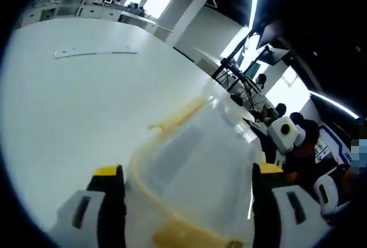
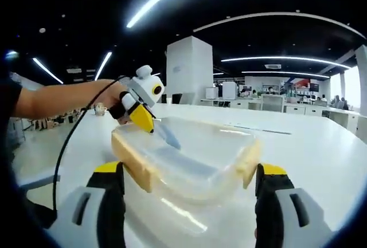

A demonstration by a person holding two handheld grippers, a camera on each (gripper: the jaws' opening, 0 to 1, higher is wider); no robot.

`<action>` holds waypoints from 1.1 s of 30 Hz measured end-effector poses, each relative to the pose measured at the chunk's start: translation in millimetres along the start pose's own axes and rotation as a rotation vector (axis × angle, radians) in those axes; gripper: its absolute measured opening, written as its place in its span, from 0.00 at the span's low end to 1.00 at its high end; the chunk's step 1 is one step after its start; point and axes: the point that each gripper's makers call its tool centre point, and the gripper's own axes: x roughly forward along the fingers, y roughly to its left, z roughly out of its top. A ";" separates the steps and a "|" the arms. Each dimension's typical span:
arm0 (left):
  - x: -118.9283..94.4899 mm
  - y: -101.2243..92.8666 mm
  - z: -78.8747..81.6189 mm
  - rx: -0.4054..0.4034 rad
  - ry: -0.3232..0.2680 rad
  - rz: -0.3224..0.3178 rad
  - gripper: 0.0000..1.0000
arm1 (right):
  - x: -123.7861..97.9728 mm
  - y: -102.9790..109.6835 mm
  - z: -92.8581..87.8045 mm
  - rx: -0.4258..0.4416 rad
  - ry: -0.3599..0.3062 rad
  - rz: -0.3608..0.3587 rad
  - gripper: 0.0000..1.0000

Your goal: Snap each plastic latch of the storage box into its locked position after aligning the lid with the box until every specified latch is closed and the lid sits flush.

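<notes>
A clear plastic storage box (image 2: 189,165) with pale yellow latches (image 2: 131,159) on its short ends lies on the white table (image 2: 321,156). It sits just ahead of my right gripper (image 2: 188,170), whose jaws stand wide open on either side of it. My left gripper (image 2: 152,125), held by a person's hand, touches the box's far left rim with a yellow fingertip (image 2: 143,119). In the left gripper view the box (image 1: 200,162) lies between the open jaws of my left gripper (image 1: 187,170), with a latch (image 1: 178,116) on its far end. I cannot tell whether the lid sits flush.
The white table (image 1: 74,110) stretches far to the left with a thin strip (image 1: 94,53) lying on it. My right gripper (image 1: 285,133) and seated people (image 1: 298,122) are beyond the box. A black cable (image 2: 69,145) hangs from the left gripper. Desks and a pillar (image 2: 189,70) stand behind.
</notes>
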 end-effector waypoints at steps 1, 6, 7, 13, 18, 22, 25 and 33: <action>0.4 0.2 0.3 0.000 0.003 0.000 0.92 | -0.8 -1.0 0.6 -0.004 0.000 -0.007 0.99; 5.8 -0.1 3.0 -0.002 0.013 0.021 0.94 | -9.3 -4.9 7.3 -0.015 -0.014 -0.038 0.96; 6.3 -0.1 3.2 -0.002 0.013 0.023 0.95 | -9.6 -4.3 7.6 -0.020 -0.013 -0.039 0.95; 11.9 -1.3 6.0 0.001 0.022 0.061 0.98 | -5.5 7.7 9.0 -0.036 0.003 -0.015 0.94; 14.4 -1.0 7.2 0.001 0.029 0.085 1.00 | -1.1 4.1 11.9 -0.050 0.013 -0.052 0.93; 14.5 -0.4 8.6 0.009 0.020 0.080 1.00 | 2.3 4.1 11.9 -0.062 0.026 -0.068 0.95; 14.8 -0.3 9.3 0.013 0.017 0.079 1.00 | 3.6 4.2 11.3 -0.068 0.032 -0.082 0.95; 13.9 -0.2 9.8 0.025 -0.003 0.074 0.99 | 4.5 3.4 11.0 -0.063 0.047 -0.097 0.93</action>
